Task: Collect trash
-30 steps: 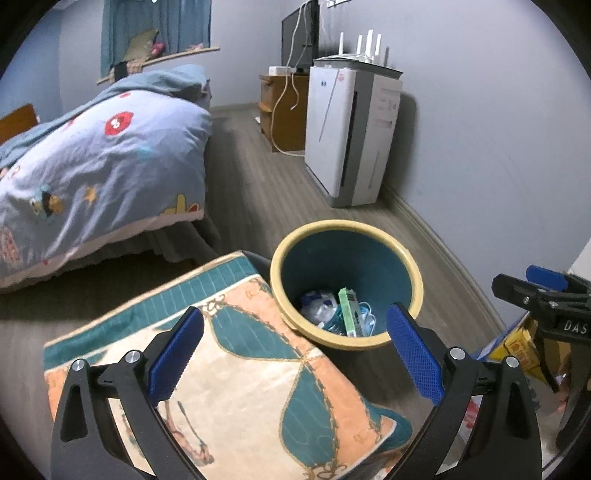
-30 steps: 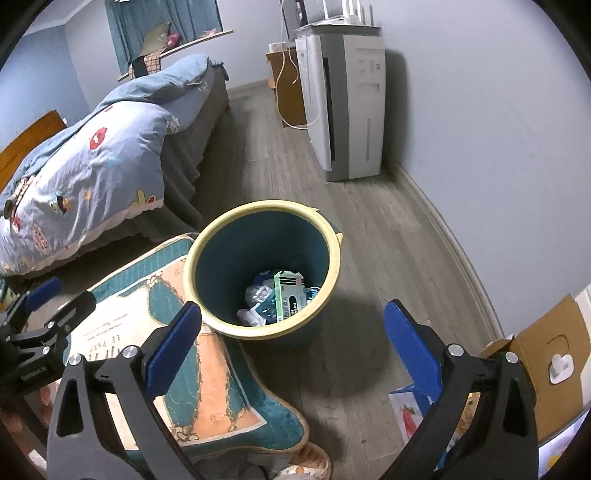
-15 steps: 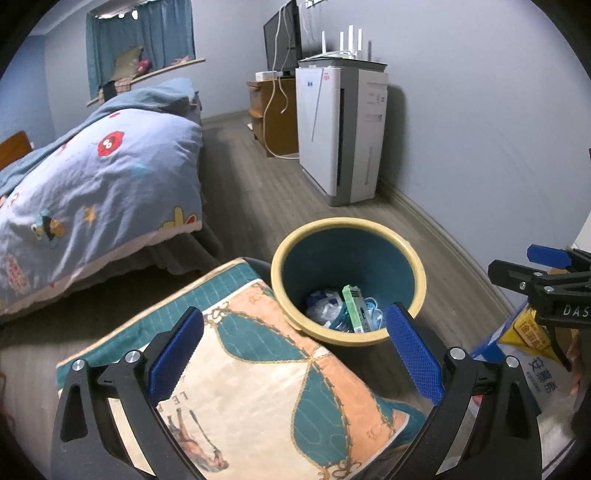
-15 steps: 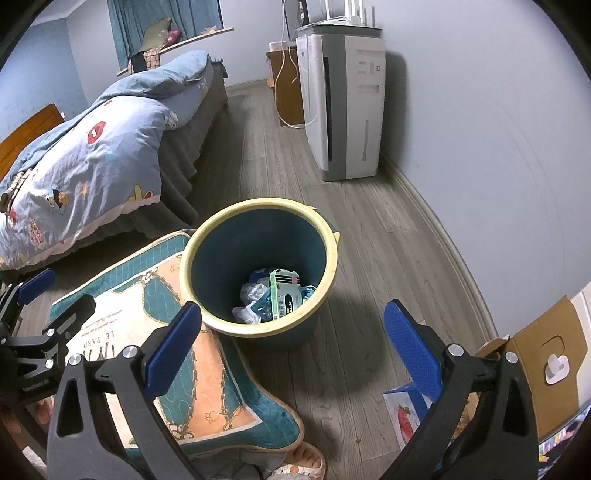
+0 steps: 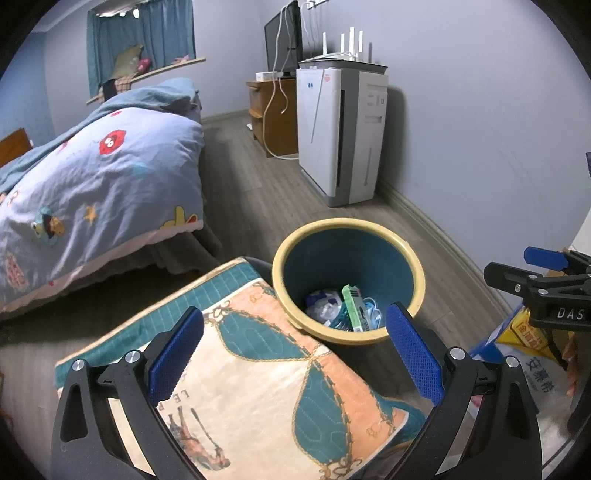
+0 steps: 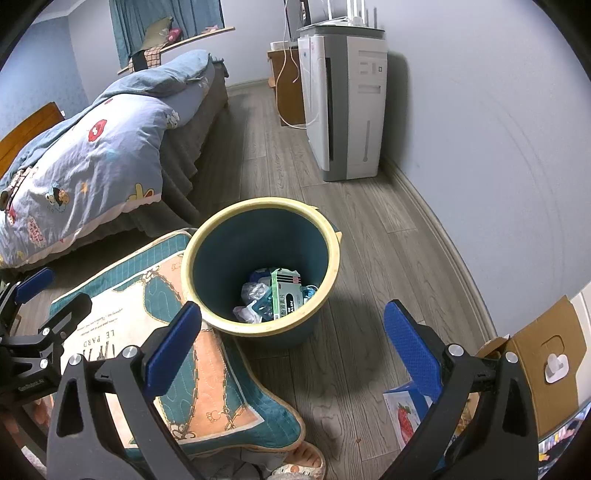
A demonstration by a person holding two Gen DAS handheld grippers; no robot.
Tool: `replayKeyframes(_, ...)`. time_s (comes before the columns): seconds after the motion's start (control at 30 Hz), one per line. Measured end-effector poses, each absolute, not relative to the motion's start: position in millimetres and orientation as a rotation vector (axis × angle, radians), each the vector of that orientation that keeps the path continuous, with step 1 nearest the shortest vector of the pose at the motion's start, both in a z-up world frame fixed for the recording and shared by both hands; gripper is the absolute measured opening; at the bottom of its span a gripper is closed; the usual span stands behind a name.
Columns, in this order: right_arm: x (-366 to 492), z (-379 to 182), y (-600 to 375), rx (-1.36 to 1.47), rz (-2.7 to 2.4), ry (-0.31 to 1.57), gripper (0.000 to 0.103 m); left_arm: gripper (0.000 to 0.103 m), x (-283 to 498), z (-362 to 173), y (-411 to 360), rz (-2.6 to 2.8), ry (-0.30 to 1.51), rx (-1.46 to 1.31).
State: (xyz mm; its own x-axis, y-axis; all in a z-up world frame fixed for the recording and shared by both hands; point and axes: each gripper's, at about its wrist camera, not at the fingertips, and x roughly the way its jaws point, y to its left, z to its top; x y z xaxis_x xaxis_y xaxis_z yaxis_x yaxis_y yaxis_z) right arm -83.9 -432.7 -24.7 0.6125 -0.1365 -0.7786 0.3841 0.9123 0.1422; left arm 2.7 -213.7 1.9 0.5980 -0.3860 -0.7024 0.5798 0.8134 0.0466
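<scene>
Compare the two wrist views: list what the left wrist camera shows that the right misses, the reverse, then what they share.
Left wrist only: the monitor on the cabinet and a yellow printed bag.
Right wrist only: a cardboard flap and a strawberry-printed sheet.
Both: the trash bin with a green box inside, the cushion, bed, air purifier, and both grippers open.

cardboard box [image 6: 543, 354] cut off at the right edge; its contents hidden.

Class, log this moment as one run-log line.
left gripper: open, empty | right gripper: open, empty | bin: upright, trash inside | cushion: beside bin
</scene>
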Motion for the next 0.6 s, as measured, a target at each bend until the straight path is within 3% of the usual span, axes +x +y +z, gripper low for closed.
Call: replayKeyframes(0.6,-82.9,-26.0,-432.8,0.310,-0.305,0.865,0.097,0.098,1.8,3.1,-212.4,-0.570,0.738,0.280)
